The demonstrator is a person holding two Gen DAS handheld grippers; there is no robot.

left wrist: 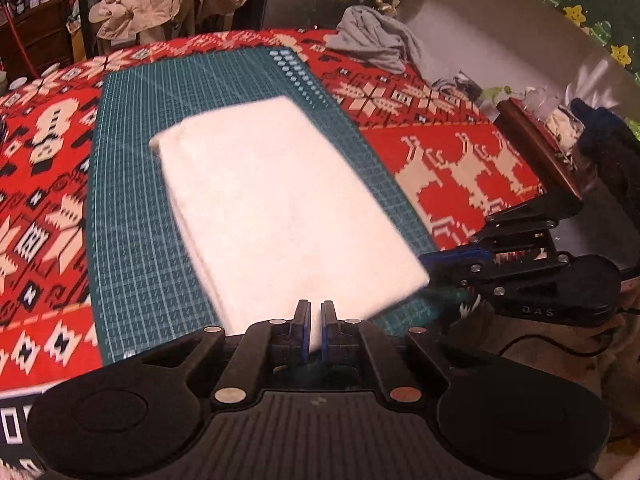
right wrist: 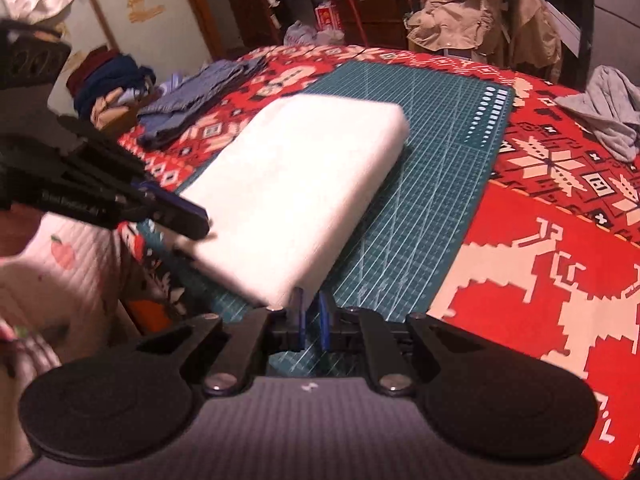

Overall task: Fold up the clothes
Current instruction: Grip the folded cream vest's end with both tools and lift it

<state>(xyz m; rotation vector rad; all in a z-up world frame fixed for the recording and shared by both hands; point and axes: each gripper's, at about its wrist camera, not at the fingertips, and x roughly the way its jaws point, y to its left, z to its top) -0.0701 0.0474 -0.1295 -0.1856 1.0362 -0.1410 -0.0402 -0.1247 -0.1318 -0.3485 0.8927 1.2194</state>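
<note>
A white folded cloth [left wrist: 276,200] lies lengthwise on the green cutting mat [left wrist: 132,208], its near end raised a little. My left gripper [left wrist: 316,309] is shut on the near edge, with white fabric showing between its blue pads. In the same view my right gripper [left wrist: 438,260] comes in from the right and pinches the cloth's near right corner. From the right wrist, the white cloth [right wrist: 304,184] runs away from me, my right gripper [right wrist: 312,302] is shut on its near corner, and my left gripper [right wrist: 198,220] holds its left edge.
A red patterned tablecloth [left wrist: 460,168] covers the table around the mat. A crumpled grey garment [left wrist: 372,40] lies at the far right. Folded blue clothes [right wrist: 200,92] are stacked to the left, a wooden box [left wrist: 536,140] stands at the right, and a beige jacket [right wrist: 480,12] hangs behind.
</note>
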